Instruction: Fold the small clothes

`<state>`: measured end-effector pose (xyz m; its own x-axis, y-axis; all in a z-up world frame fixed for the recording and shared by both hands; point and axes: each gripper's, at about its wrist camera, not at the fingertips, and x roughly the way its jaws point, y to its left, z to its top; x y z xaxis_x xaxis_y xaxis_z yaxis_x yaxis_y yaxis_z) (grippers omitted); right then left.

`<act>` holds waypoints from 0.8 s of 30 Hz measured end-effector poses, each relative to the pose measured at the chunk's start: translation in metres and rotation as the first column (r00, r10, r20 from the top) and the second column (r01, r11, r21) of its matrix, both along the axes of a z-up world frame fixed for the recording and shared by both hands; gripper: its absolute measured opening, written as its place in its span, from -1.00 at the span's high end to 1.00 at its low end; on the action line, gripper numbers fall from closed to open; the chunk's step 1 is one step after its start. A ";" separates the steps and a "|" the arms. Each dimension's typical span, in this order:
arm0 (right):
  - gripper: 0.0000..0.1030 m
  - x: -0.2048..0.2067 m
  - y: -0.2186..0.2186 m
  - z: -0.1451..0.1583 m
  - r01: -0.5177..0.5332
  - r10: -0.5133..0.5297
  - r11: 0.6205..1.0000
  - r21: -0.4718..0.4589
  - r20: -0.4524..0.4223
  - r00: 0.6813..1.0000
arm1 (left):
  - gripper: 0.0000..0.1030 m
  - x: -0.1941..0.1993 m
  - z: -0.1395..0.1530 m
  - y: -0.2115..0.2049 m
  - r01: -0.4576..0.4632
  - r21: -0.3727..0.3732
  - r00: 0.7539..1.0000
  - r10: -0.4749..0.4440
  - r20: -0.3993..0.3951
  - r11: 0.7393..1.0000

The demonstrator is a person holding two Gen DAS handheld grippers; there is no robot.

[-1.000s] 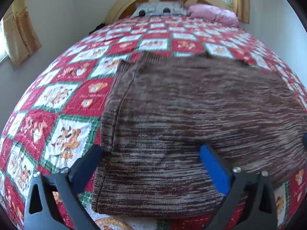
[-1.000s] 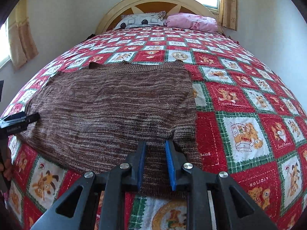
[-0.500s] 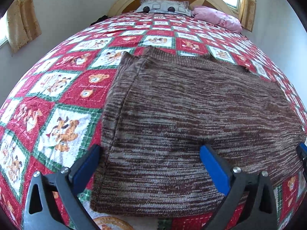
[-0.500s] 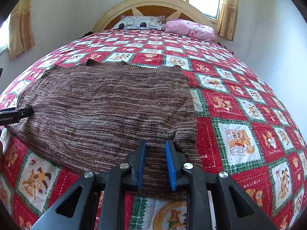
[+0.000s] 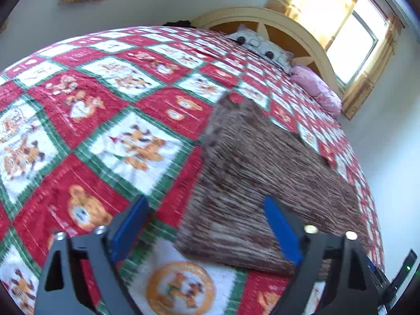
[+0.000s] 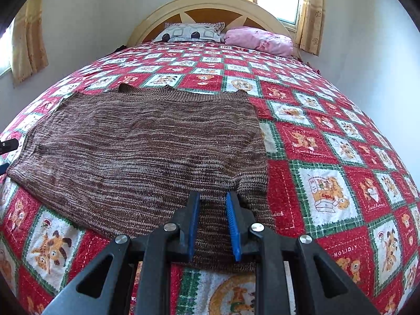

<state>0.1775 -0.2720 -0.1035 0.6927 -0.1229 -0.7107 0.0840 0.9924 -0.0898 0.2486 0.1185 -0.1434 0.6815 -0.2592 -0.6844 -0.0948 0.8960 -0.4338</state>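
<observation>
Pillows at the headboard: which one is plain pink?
The right-hand pillow is plain pink; the patterned pillow beside it is white with dark circles.

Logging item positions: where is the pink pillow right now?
The pink pillow lies at the headboard, right of the patterned pillow, in the right wrist view.

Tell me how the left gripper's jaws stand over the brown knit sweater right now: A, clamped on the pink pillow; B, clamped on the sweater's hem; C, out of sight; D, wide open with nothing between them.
D: the left gripper has its blue pads far apart, framing the near corner of the brown knit sweater on the quilt without pinching it.
</observation>
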 end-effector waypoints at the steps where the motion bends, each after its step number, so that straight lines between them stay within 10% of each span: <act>1: 0.58 0.000 0.000 0.000 -0.001 0.001 1.000 0.002 0.000 1.000 | -0.71 -0.003 -0.001 -0.004 0.009 -0.023 1.000 -0.009 0.002 1.000; 9: 0.58 0.001 -0.001 -0.001 -0.002 0.002 1.000 0.020 0.001 1.000 | -0.70 -0.059 -0.003 -0.008 -0.120 -0.141 0.993 0.120 -0.008 0.983; 19: 0.58 0.001 -0.004 -0.001 -0.003 0.003 0.999 0.032 0.001 1.000 | -0.82 -0.002 -0.006 -0.024 -0.097 -0.111 0.995 0.098 0.006 0.989; 24: 0.57 0.002 -0.003 -0.001 -0.003 0.003 1.000 0.031 0.000 1.000 | 0.52 0.003 -0.012 -0.018 -0.067 -0.201 0.998 0.067 -0.005 0.977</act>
<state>0.1791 -0.2755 -0.1046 0.6929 -0.0985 -0.7143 0.0809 0.9950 -0.0588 0.2517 0.1009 -0.1554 0.7031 -0.3452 -0.6216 -0.1504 0.7822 -0.6046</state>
